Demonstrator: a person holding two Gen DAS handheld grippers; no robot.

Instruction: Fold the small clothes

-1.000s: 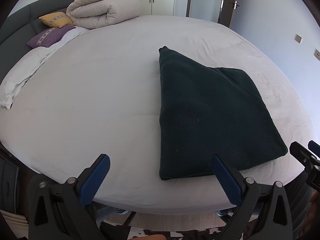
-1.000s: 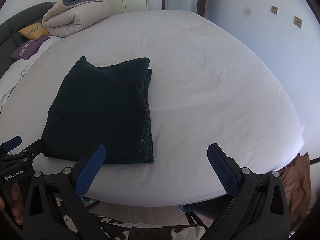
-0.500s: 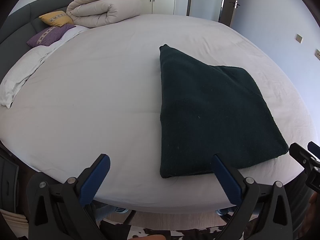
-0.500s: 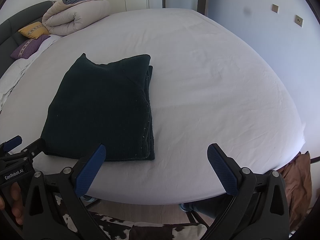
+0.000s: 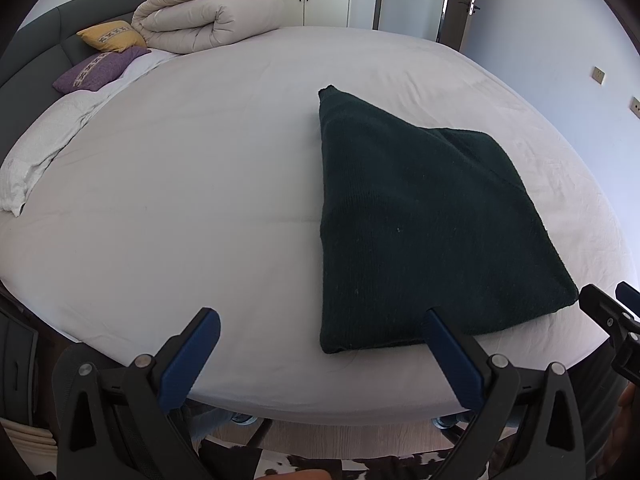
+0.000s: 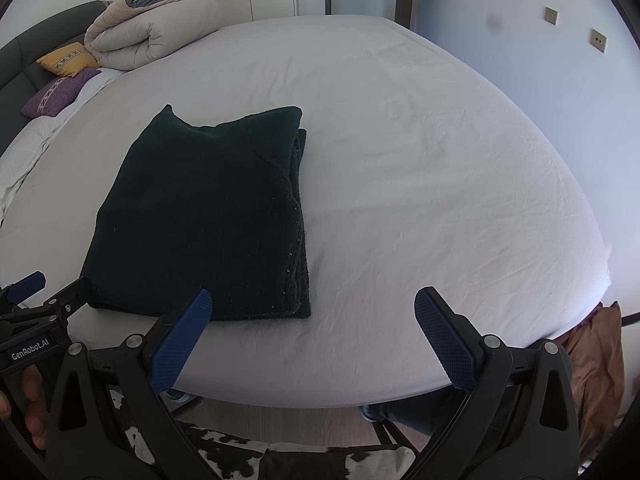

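A dark green knitted garment [image 5: 420, 224] lies folded flat on the white bed sheet [image 5: 192, 184], near the bed's front edge. In the right wrist view the same garment [image 6: 208, 216] shows stacked layers along its right side. My left gripper [image 5: 320, 332] is open, held back off the bed's edge, with its right finger in front of the garment's near hem. My right gripper [image 6: 312, 316] is open too, to the right of the garment's near corner, holding nothing. Each gripper shows at the edge of the other's view.
A rolled beige duvet [image 5: 208, 12] and yellow [image 5: 112, 36] and purple [image 5: 96, 70] cushions lie at the head of the bed. A wall with sockets runs along the right. Brown cloth [image 6: 596, 360] hangs off the bed's right side. A cowhide rug [image 6: 320, 460] covers the floor below.
Both grippers have drawn back and up slightly, so the bed and garment sit a little lower in view. The garment has not moved and both grippers stay open.
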